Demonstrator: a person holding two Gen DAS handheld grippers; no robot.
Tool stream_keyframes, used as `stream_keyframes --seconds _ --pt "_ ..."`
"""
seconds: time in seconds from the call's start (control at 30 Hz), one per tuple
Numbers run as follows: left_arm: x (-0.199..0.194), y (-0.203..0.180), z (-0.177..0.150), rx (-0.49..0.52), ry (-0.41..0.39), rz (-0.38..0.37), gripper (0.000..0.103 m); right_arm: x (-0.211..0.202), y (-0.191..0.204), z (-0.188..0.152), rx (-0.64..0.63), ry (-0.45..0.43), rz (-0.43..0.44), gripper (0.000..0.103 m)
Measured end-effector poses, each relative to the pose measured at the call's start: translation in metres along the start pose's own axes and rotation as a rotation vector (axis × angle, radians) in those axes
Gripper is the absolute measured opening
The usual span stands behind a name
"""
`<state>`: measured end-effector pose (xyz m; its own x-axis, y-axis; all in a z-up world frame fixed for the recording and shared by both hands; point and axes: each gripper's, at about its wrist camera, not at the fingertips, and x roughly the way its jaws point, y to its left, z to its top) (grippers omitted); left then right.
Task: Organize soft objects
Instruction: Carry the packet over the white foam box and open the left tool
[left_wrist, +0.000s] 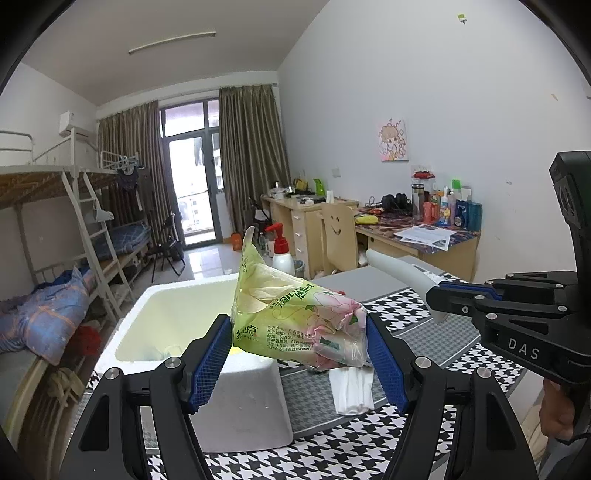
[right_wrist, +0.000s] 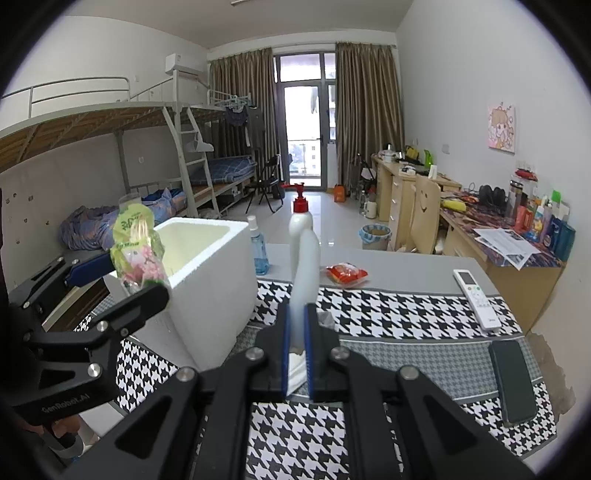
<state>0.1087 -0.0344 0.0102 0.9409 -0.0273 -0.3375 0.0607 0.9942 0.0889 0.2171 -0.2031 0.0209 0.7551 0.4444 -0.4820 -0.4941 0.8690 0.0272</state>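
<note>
My left gripper (left_wrist: 295, 354) is shut on a green and pink tissue pack (left_wrist: 295, 325) and holds it in the air at the near right corner of a white foam box (left_wrist: 166, 314). The pack also shows in the right wrist view (right_wrist: 138, 247), beside the box (right_wrist: 210, 266). My right gripper (right_wrist: 297, 354) is shut on a flat white wad of tissues (right_wrist: 304, 273) that stands up between its blue pads. In the left wrist view this gripper (left_wrist: 436, 295) and its white wad (left_wrist: 399, 269) hang at the right, above the table.
A houndstooth cloth (right_wrist: 388, 310) covers the grey table. On it lie a folded white tissue (left_wrist: 351, 391), a red snack pack (right_wrist: 345, 275), a white remote (right_wrist: 476, 295) and a dark phone (right_wrist: 513, 380). A blue bottle (right_wrist: 258, 247) and a red-capped pump bottle (right_wrist: 300, 218) stand behind.
</note>
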Motion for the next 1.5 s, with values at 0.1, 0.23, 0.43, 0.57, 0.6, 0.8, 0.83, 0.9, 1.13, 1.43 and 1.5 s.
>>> stream_keyframes --seconds 0.1,0.23,0.43,0.57,0.6,0.8,0.83,0.9,1.13,1.43,1.5 --pt "-0.002 0.002 0.003 -0.005 -0.012 0.007 0.073 0.001 0.001 0.002 -0.006 -0.01 0.006 0.01" --pt "-0.002 0.007 0.007 -0.017 -0.025 0.02 0.073 0.003 0.004 0.005 -0.004 -0.017 0.007 0.01" --pt "-0.003 0.011 0.013 -0.015 -0.046 0.032 0.073 0.002 0.011 0.012 -0.017 -0.04 0.014 0.01" --pt "-0.002 0.016 0.016 -0.015 -0.056 0.055 0.073 0.002 0.016 0.017 -0.019 -0.052 0.028 0.01" --pt "-0.002 0.017 0.016 -0.016 -0.058 0.055 0.073 0.003 0.016 0.017 -0.021 -0.055 0.031 0.01" --pt "-0.002 0.026 0.017 -0.021 -0.064 0.069 0.073 0.008 0.027 0.024 -0.038 -0.06 0.052 0.01" --pt "-0.002 0.028 0.017 -0.023 -0.064 0.078 0.073 0.009 0.029 0.025 -0.041 -0.06 0.057 0.01" --pt "-0.001 0.032 0.017 -0.027 -0.064 0.084 0.073 0.011 0.032 0.028 -0.046 -0.063 0.066 0.01" --pt "0.0 0.044 0.02 -0.045 -0.064 0.116 0.073 0.017 0.041 0.035 -0.058 -0.072 0.099 0.01" --pt "0.009 0.059 0.02 -0.054 -0.047 0.15 0.073 0.036 0.056 0.041 -0.065 -0.055 0.139 0.01" --pt "0.012 0.063 0.02 -0.059 -0.041 0.158 0.073 0.039 0.058 0.042 -0.065 -0.053 0.143 0.01"
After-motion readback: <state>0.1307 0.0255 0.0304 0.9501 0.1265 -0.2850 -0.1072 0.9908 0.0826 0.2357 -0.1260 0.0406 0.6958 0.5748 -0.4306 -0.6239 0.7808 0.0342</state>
